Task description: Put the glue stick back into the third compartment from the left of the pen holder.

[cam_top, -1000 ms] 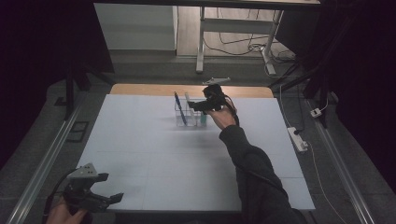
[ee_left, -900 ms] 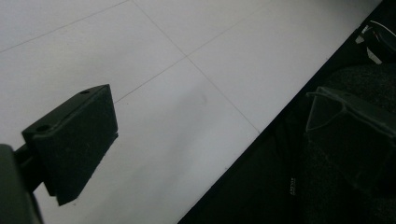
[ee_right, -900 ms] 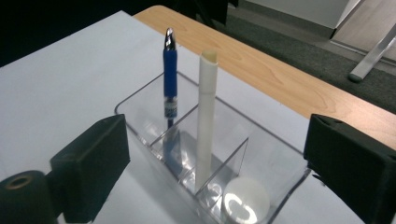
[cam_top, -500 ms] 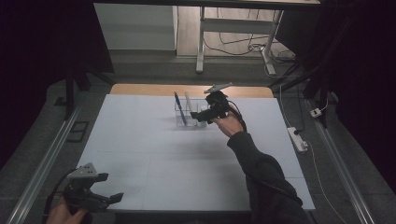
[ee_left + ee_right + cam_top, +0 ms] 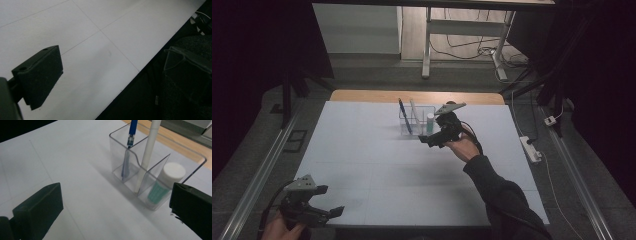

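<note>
A clear plastic organizer (image 5: 418, 123) stands at the far middle of the white table (image 5: 362, 165). It holds a blue pen (image 5: 404, 116), a white pen (image 5: 414, 111) and a green-labelled glue stick (image 5: 430, 121). My right gripper (image 5: 426, 140) hovers just in front of it, open and empty. In the right gripper view the organizer (image 5: 117, 152) sits ahead between the wide-apart jaws, with the blue pen (image 5: 132, 130), the white pen (image 5: 150, 147) and the white-capped glue stick (image 5: 166, 182) in separate compartments. My left gripper (image 5: 332, 212) is open over the table's near left edge.
A wooden strip (image 5: 362, 96) borders the table's far edge. A white power strip (image 5: 530, 149) lies off the right side. A metal rail (image 5: 257, 175) runs along the left. In the left gripper view the table's edge (image 5: 130, 82) drops off to darkness.
My right gripper has drawn back from above the organizer toward the near side and lowered. The left gripper has barely moved.
</note>
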A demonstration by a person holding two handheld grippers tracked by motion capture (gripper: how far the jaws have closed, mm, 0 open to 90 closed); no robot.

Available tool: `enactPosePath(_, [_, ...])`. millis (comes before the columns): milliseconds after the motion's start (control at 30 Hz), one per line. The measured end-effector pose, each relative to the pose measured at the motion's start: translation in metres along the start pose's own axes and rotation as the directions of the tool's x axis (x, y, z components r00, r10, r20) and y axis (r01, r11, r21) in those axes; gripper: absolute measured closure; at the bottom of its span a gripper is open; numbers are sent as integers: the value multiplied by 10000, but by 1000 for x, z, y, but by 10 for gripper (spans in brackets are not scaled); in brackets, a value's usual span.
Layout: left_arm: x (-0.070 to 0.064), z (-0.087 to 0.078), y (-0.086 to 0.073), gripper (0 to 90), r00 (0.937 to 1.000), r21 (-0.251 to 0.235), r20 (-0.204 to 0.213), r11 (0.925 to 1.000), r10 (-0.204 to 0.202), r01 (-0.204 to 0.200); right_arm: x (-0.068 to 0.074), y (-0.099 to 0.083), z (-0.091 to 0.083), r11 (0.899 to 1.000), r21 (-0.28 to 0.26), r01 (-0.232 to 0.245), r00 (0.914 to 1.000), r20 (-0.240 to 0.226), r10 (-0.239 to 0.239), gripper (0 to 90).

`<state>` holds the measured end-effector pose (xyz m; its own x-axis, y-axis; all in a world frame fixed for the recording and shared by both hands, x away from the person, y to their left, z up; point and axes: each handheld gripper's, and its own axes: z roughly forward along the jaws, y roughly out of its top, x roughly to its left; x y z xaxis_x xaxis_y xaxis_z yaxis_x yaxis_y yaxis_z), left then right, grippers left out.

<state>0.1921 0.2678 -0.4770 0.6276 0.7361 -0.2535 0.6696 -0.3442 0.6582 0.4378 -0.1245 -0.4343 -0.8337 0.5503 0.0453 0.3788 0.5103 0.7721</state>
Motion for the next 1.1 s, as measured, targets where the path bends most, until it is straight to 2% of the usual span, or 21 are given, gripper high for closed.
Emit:
enactPosePath(267, [0,-1,0,21,10000,-57,25,10000,37,-37,7,-21,-11,9995,311,8,10000,-99,-5,0])
enactPosePath(667, [0,-1,-1,20,10000,-76,-21,10000,21,-21,23,-48,-39,9995,325,-24,9999,-167,30,0])
enactPosePath(1100, [0,-2,-1,18,10000,-123,-52,9999,7,-8,37,-78,-79,9989,275,-378,9990,262,371,0])
